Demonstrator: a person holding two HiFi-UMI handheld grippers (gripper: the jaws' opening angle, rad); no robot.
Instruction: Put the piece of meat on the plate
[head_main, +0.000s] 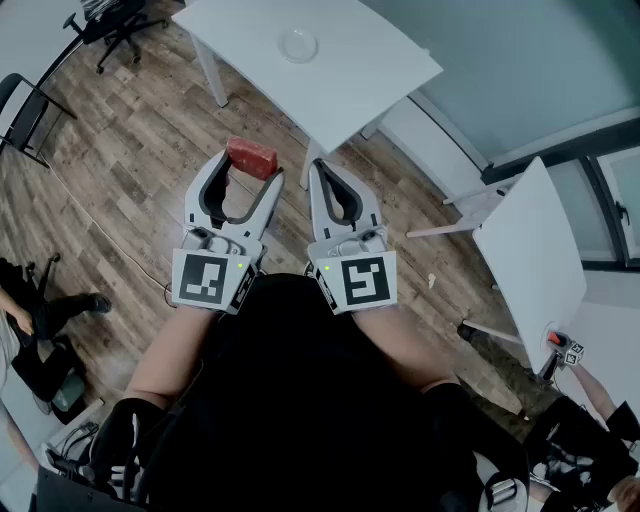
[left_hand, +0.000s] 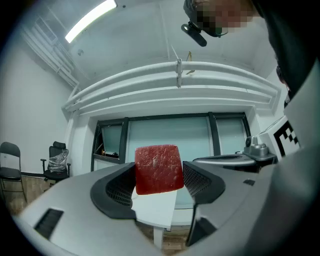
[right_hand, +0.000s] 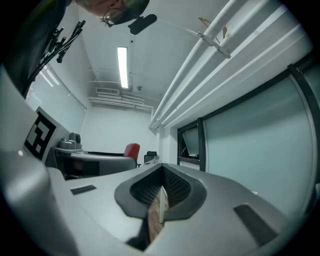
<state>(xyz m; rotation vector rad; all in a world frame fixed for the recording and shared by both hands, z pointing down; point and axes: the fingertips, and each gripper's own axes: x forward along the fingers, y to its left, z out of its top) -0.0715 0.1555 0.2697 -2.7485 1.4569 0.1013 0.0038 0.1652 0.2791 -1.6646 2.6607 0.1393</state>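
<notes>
**Meat clamped in the left tongs, plate faint on the far worktop**

The brown wood-plank floor (head_main: 130, 170) fills most of the head view. A white rectangular worktop (head_main: 350, 80) stands at 12 o'clock, its far side cut off by the top edge. A second white table (head_main: 530, 250) at 3 o'clock shows only a slanted slab and parts of its legs. The person's dark-clothed body (head_main: 300, 400) covers 6 o'clock, and both hands are hidden behind the marker cubes.

The left tongs (head_main: 248, 172) sit at 11 o'clock from the picture's centre, level above the floor. They stand wide and clamp a red, block-shaped piece of meat (head_main: 251, 157) between their tips. The left gripper view shows the meat's square face plainly, but the mesh pads cover its two flanks. The meat hangs over the floor, short of the worktop's near corner and well apart from the plate.

The right tongs (head_main: 320, 170), just beside at 1 o'clock, are closed tip to tip. Their own view shows only a thin slit with a sliver of floor behind it.

A small round clear plate (head_main: 299, 44) lies on the worktop at 12 o'clock. It is nearly lost against the white, and its contents cannot be made out.
</notes>
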